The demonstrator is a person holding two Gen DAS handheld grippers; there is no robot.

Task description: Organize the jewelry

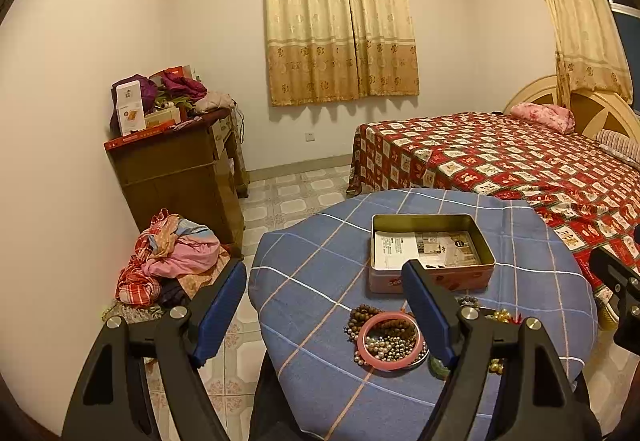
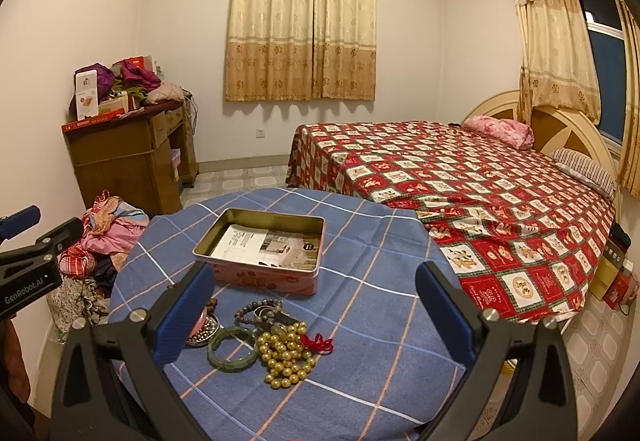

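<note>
While bed (image 2: 480,193) flanks table (image 2: 360,321), tin (image 2: 264,241) adjoins jewelry (image 2: 280,345)

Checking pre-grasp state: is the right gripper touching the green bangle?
Apart. The right wrist view shows the right gripper held open above the green bangle, which lies free on the tablecloth.

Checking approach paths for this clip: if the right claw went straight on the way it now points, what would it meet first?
Probably the tablecloth just beyond the gold beads, short of the open tin. The right claw is open and tilted down; depth is unclear.
</note>
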